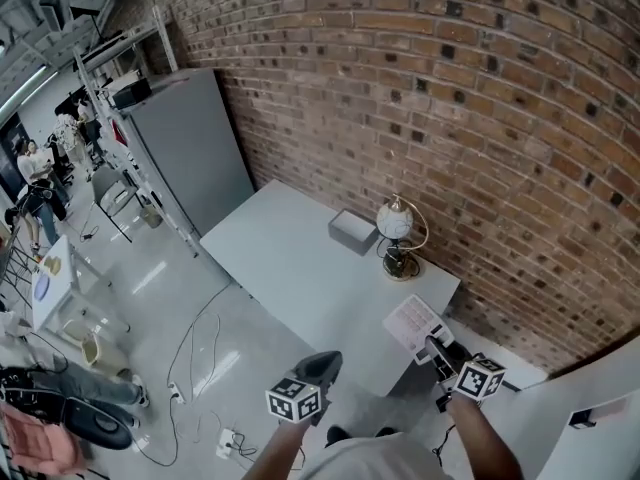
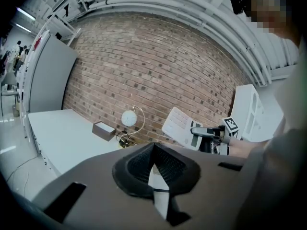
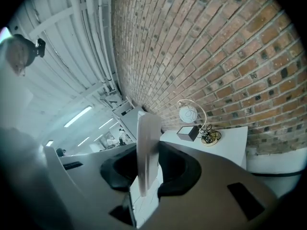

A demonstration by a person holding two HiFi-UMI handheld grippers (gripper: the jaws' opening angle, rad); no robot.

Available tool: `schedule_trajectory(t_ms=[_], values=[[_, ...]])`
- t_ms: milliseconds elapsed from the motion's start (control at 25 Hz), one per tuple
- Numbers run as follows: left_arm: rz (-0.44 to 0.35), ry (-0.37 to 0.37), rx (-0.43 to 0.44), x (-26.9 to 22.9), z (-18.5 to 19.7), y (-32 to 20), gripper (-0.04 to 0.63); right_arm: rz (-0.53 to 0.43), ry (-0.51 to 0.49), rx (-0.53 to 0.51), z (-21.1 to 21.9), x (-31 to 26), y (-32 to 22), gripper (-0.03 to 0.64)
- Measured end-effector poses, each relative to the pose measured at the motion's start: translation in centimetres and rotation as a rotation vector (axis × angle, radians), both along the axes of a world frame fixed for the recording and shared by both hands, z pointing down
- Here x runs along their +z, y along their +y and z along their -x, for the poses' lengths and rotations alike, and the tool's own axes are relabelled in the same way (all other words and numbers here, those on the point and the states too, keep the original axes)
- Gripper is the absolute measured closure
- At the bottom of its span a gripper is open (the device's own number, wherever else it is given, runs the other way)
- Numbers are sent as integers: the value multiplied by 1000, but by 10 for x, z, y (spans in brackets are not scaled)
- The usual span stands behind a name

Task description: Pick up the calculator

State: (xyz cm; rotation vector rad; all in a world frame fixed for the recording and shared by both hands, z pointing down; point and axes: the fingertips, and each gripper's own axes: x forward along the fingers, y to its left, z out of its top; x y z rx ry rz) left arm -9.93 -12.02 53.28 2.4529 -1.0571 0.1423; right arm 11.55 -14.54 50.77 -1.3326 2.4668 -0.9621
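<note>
The calculator (image 1: 413,322) is a flat white slab with a key grid, lifted clear over the near right corner of the white table (image 1: 290,258). My right gripper (image 1: 432,348) is shut on its near edge. In the right gripper view the calculator (image 3: 146,143) stands edge-on between the pads of the right gripper (image 3: 145,176). The left gripper view shows the calculator (image 2: 180,126) tilted in the air, with the right gripper (image 2: 201,132) clamped on it. My left gripper (image 1: 322,366) hangs off the table's near edge, left of the calculator, shut and holding nothing (image 2: 153,150).
A globe lamp (image 1: 396,222) with a coiled cable and a small grey box (image 1: 353,231) stand at the table's far edge, against the brick wall. A tall grey cabinet (image 1: 190,148) is at the left end. Cables lie on the floor (image 1: 200,358). White furniture (image 1: 575,408) is at right.
</note>
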Motion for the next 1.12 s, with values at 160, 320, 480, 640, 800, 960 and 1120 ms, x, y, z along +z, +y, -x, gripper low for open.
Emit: schedule_trajectory(t_ms=[160,320,480,640,800,960,1120], values=[[-11,17,14,-7,6,-7,581,-21,9,27,-3,-6,-1,508],[-21,20,25,-12,10,-11,581,-25,17,46,-3,-9,-2,508],[-23,22,27,-12,8,-12,581,-26,26,46,-2,-10,0,508],[-25,27,22,-12,7,-12,581,-27,20,37,-2,-9,1,508],[-25,31,14,-14,9,-9,581,-30,6,32,1,-14,3,508],[-24,33,3,-14,13,-9,581,-28,-1,25,2,-14,4,508],[-23,31,-5,-14,14,-9,581,-26,-2,23,1,-14,4,508]])
